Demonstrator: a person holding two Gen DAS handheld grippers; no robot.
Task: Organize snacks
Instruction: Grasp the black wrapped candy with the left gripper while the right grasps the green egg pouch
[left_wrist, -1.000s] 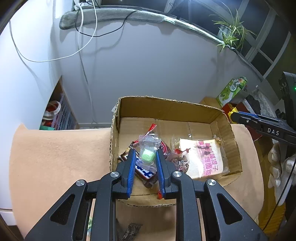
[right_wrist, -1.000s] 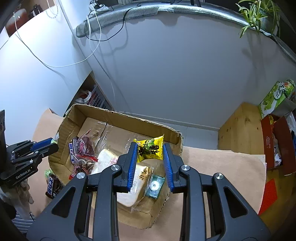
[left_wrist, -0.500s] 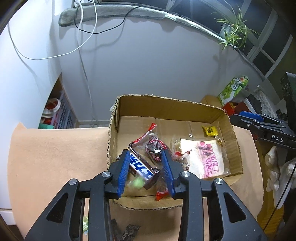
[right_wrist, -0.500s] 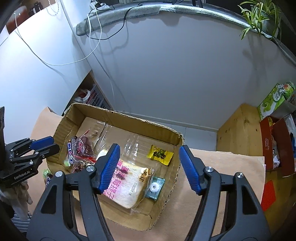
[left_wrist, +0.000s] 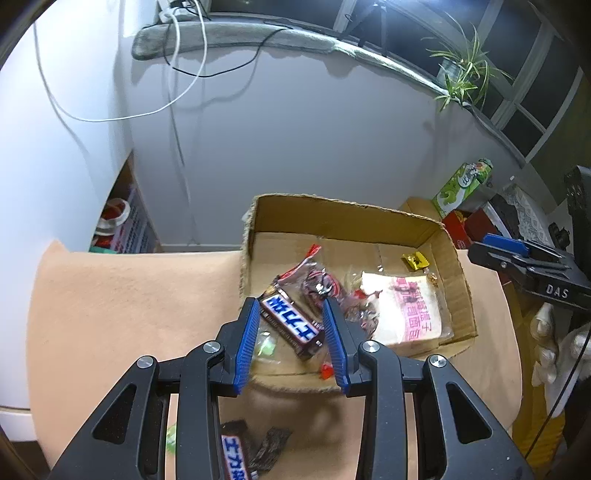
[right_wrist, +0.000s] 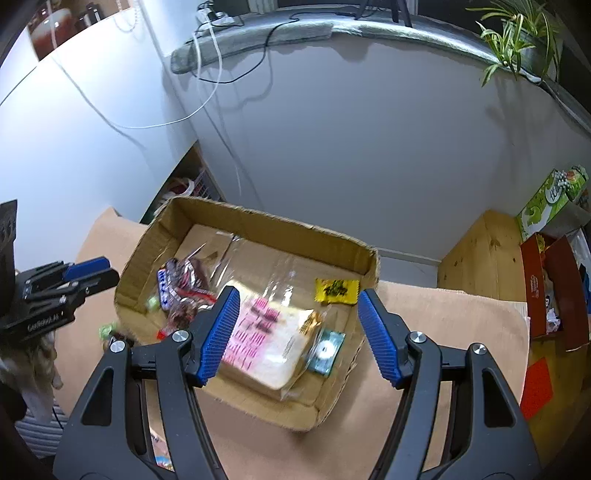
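A cardboard box (left_wrist: 456, 258) (right_wrist: 258, 225) on a tan cloth holds a chocolate bar (left_wrist: 291, 325), a red-wrapped snack (left_wrist: 314, 284), a pink-printed bread pack (left_wrist: 413, 306) (right_wrist: 266, 336), a yellow candy packet (left_wrist: 415, 260) (right_wrist: 337, 291) and a green candy in a clear bag (left_wrist: 266, 345). My left gripper (left_wrist: 290, 312) is open and empty over the box's near left corner. My right gripper (right_wrist: 297, 299) is wide open and empty above the bread pack. A teal packet (right_wrist: 327, 350) lies beside the bread.
Another chocolate bar (left_wrist: 234, 456) and dark wrappers (left_wrist: 271, 448) lie on the cloth (left_wrist: 129, 314) in front of the box. A green candy (right_wrist: 107, 328) lies outside the box's left side. A wooden cabinet (right_wrist: 484, 258) and a green carton (right_wrist: 550, 199) stand to the right.
My left gripper opened and dropped the green candy bag into the box. My right gripper opened wide and released the yellow packet, which now lies in the box's far right corner.
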